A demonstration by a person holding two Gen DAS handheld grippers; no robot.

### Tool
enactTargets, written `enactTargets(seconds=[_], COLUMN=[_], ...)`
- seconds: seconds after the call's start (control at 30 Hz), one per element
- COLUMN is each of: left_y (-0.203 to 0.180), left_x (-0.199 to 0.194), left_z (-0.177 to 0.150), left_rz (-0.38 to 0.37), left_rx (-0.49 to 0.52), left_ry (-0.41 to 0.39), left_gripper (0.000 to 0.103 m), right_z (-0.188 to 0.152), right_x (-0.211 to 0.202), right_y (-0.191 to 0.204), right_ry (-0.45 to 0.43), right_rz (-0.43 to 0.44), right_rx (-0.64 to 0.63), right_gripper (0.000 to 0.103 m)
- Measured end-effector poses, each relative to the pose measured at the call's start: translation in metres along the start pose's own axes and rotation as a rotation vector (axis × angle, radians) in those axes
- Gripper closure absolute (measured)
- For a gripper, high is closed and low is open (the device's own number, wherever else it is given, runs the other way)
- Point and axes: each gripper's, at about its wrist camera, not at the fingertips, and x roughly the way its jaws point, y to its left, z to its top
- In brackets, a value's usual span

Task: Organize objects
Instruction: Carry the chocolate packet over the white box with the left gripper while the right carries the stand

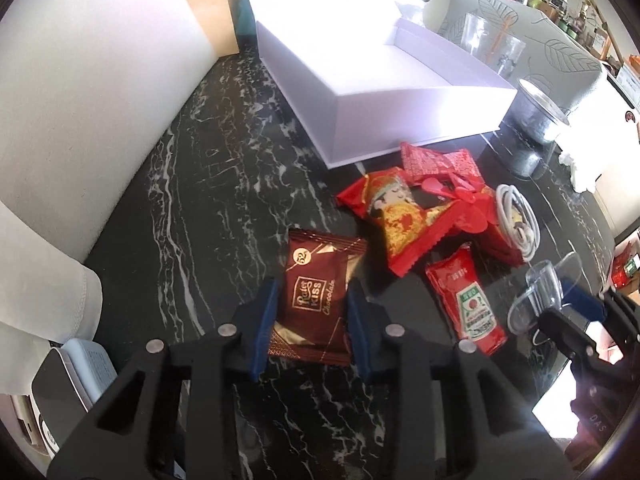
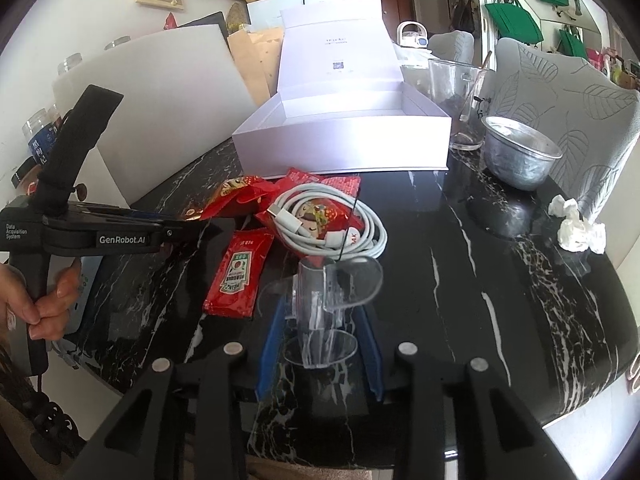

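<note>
— On the black marbled table [image 1: 208, 168], what lies between the left gripper [image 1: 312, 320] fingers?

— A brown chocolate packet [image 1: 320, 300], flat on the stone. Both blue pads stand at its side edges, and the packet's lower part bows between them, so the left tongs look clamped on it.

— And the right gripper [image 2: 320, 328]?

— A clear plastic stand [image 2: 324, 304] sits between its blue fingers. Gaps show on both sides of the clear piece, so those tongs stand apart, pressing on nothing that I can see.

— Where are the other things?

— A red ketchup sachet [image 2: 238, 276] lies just left of the clear stand in the right wrist view. Beyond it, a coiled white cable [image 2: 332, 220] rests on top of a pile of red snack packets [image 1: 396, 220], one printed with a cartoon figure. Farther back stands the open white box [image 2: 344, 140], its lid raised upright behind it.

— Anything beside the box?

— A metal bowl [image 2: 520, 156] to its right, a glass jug [image 2: 456, 88] behind that, and crumpled tissue [image 2: 576, 228] near the table's right edge. A hand [image 2: 44, 300] grips the left tool's handle.
</note>
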Motion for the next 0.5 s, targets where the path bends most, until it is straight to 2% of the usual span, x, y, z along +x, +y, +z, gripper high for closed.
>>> enactTargets(seconds=[0.23,0.3,0.33,0.37,0.5], left_y=[0.003,0.006,0.006,0.007,0.012], left_x=[-0.002,-0.003,-0.003,-0.003,-0.005], left_z=[0.0,-0.001,-0.002,-0.002,-0.002], left_rz=[-0.034,-0.052,-0.056,-0.06,-0.077], left_rx=[-0.024,-0.035,-0.039,-0.039,-0.063], left_ry=[0.01,0.018,0.019,0.022,0.028], left_gripper=[0.072,0.072,0.072,0.072,0.072], right_z=[-0.002,-0.002,-0.003,-0.002,-0.003], right_x=[0.006,0.006,0.005,0.004,0.0], right_y=[-0.001,-0.001,-0.002,-0.002,-0.004], right_ry=[-0.005,-0.011,-0.013,-0.015,-0.024], right_rz=[0.017,0.012,0.014,0.019,0.018], right_rx=[0.009,0.018,0.02,0.024,0.031], right_gripper=[0.06,0.065,0.073,0.075,0.078])
